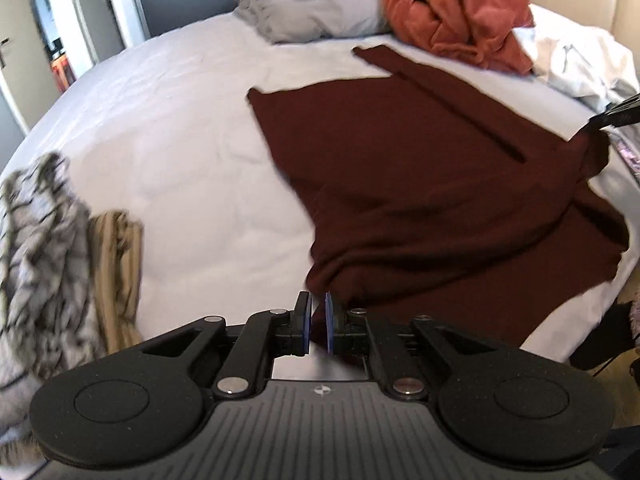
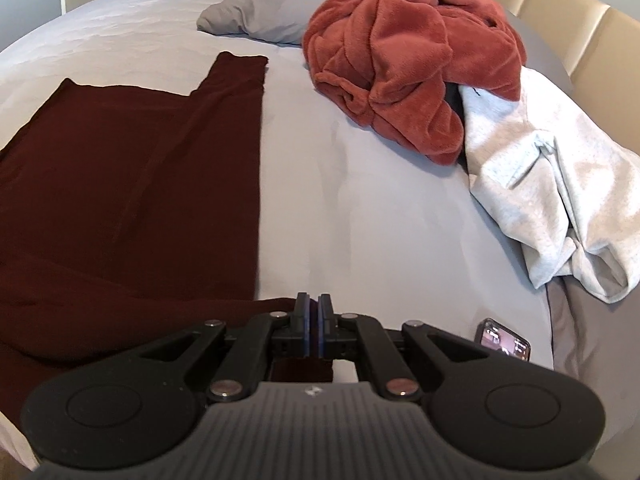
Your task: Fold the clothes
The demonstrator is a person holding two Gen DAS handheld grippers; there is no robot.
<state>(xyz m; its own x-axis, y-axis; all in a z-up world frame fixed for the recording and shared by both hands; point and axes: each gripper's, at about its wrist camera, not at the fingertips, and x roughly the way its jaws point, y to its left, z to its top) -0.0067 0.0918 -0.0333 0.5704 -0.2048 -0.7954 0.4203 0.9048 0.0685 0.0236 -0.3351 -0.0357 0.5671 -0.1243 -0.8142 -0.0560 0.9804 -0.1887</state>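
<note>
Left wrist view: found maroon garment [image 1: 440, 184] spread flat over the middle of the bed [image 1: 180, 120], one sleeve reaching toward the grey pillow [image 1: 312, 8]. Found left gripper [image 1: 318, 328] at the garment's near corner, narrowed to a slim gap, with a fold of the maroon cloth caught between the pads and drawn up toward them. Noted right gripper [image 1: 596, 122] at the frame's right edge, pinching the opposite corner, cloth peaked up to it. Recorded only here: a grey-and-black striped cloth [image 1: 40, 248] and a tan cloth [image 1: 116, 272] lying side by side at the bed's left edge, and a doorway [image 1: 52, 40] beyond. Noted motion blur along the garment's left edge.

Right wrist view: confirmed right gripper pressed together, pads all but touching, maroon cloth running in under and between them. Saw the same garment lying left of frame, its right edge straight. Recorded only here: a phone [image 2: 504, 342] on the sheet just right of the gripper, screen lit, and a padded cream headboard [image 2: 560, 12]. Seen in both views but closer here: orange fleece heap [image 2: 400, 52] touching a pale grey sweatshirt [image 2: 560, 200] at the bed's right side.
</note>
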